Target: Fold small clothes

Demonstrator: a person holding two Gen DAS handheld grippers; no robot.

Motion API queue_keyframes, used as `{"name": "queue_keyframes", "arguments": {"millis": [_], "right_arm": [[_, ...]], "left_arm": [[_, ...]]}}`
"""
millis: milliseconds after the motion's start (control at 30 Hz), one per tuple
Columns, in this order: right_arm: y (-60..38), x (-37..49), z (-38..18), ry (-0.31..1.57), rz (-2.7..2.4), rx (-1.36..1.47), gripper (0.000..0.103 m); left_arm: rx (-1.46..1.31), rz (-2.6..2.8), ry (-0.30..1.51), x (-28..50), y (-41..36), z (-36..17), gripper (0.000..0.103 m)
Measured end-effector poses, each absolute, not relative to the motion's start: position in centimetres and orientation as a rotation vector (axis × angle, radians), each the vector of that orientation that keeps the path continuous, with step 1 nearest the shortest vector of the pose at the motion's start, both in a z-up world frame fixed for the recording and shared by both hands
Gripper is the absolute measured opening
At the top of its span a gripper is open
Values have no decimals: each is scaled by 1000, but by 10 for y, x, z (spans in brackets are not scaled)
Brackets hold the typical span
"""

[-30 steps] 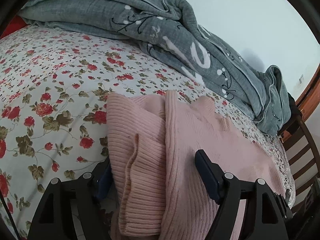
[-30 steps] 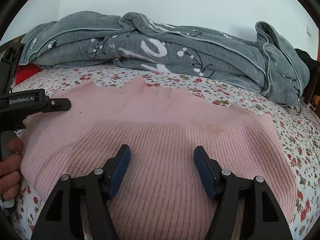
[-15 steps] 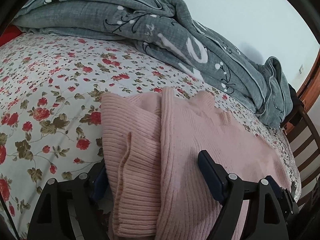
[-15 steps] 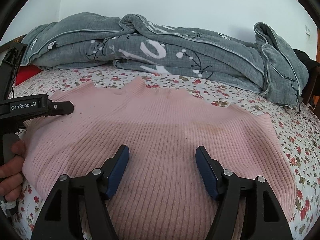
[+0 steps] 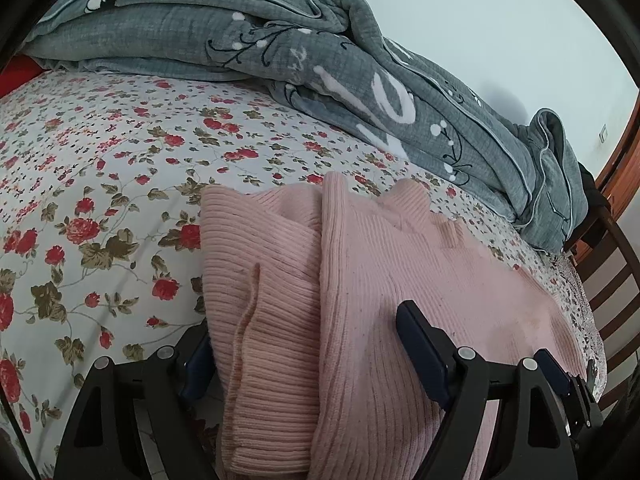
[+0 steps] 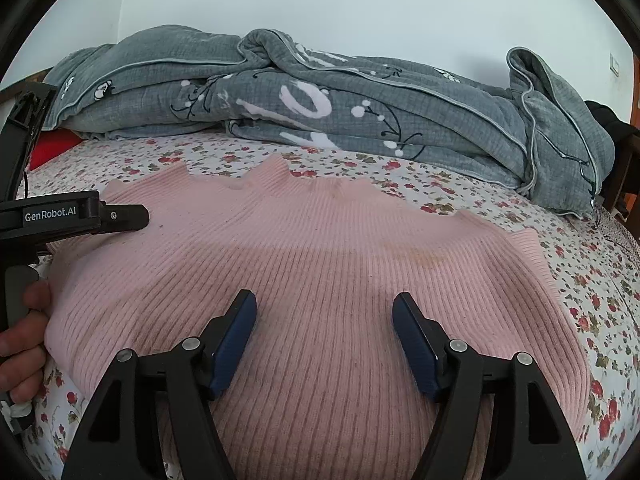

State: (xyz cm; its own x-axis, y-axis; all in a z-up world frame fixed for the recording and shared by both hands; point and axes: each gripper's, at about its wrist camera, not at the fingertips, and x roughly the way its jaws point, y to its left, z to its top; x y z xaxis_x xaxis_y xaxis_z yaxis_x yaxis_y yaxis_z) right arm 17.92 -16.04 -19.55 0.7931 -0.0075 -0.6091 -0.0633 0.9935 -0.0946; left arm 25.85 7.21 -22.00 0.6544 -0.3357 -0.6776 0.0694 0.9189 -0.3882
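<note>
Both the left gripper and right gripper hover wide open, gripping nothing, over a pink ribbed sweater directly below them.

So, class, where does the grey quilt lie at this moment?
In both wrist views the grey quilt lies bunched along the far edge of the flowered bedsheet, against the pale wall and beyond the pink sweater, apart from it.

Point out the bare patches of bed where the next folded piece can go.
The widest free patch is the floral sheet left of the pink sweater, running back to the grey quilt. A narrower strip of sheet lies right of the sweater, toward the bed's edge. The middle is taken by the sweater, the back by the quilt.
</note>
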Motion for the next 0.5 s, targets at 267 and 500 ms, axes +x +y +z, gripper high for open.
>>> {"name": "queue_keyframes", "arguments": {"millis": [267, 500], "right_arm": [[-163, 178, -195, 655, 34, -106, 71], [-162, 178, -195, 650, 25, -110, 73]], "left_arm": [[-346, -246, 827, 258, 72, -221, 83], [-341, -245, 823, 257, 71, -222, 84]]}}
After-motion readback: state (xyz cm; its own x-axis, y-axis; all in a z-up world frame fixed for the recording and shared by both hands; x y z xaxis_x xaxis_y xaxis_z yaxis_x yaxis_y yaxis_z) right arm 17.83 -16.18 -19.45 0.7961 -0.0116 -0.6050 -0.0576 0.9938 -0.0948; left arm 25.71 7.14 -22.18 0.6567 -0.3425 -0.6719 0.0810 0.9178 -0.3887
